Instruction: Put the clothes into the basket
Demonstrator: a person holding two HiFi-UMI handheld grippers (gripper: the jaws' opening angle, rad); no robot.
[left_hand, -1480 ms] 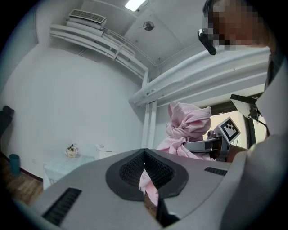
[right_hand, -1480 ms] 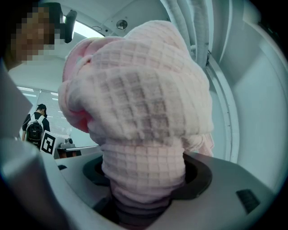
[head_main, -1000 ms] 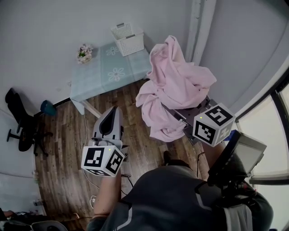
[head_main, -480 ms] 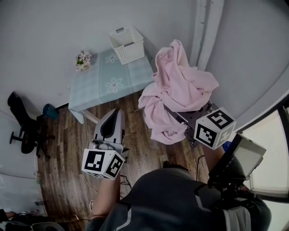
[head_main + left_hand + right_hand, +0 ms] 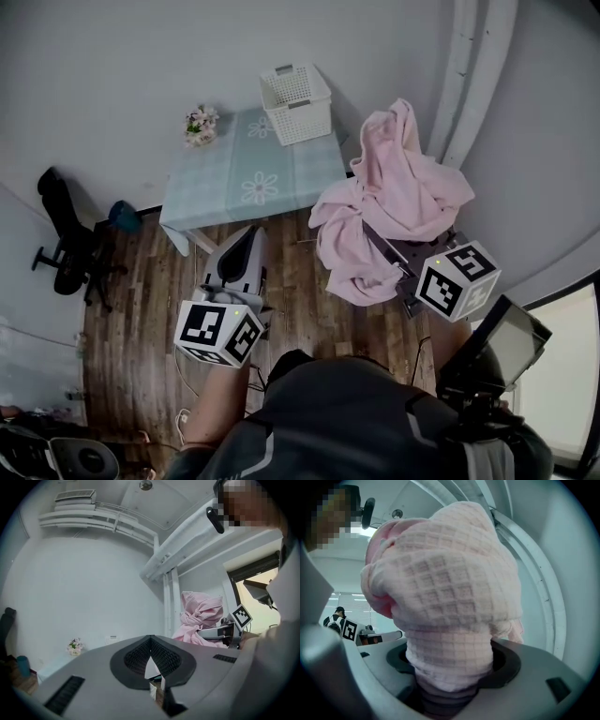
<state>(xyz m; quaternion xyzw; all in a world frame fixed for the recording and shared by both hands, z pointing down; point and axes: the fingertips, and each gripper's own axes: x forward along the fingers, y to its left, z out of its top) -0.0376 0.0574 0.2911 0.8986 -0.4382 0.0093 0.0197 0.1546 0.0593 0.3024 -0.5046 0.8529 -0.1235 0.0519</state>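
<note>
A white slatted basket (image 5: pixel 295 92) stands at the far end of a table with a pale blue flowered cloth (image 5: pixel 248 178). A large pink waffle-weave garment (image 5: pixel 394 202) hangs bunched from my right gripper (image 5: pixel 394 258), which is shut on it; the cloth fills the right gripper view (image 5: pixel 445 597) and hides the jaws' tips (image 5: pixel 450 681). It hangs to the right of the table, apart from the basket. My left gripper (image 5: pixel 246 239) points at the table's near edge, jaws together with nothing between them (image 5: pixel 151 665).
A small flower pot (image 5: pixel 200 124) sits on the table's left corner. A black office chair (image 5: pixel 66 253) stands at the left on the wood floor (image 5: pixel 141 347). A white column (image 5: pixel 469 75) rises behind the garment. A dark screen (image 5: pixel 492 342) sits at the lower right.
The table and basket have slid lower and to the right in the head view. Both grippers have come nearer the table's edge. The pink garment still hangs from the right gripper.
</note>
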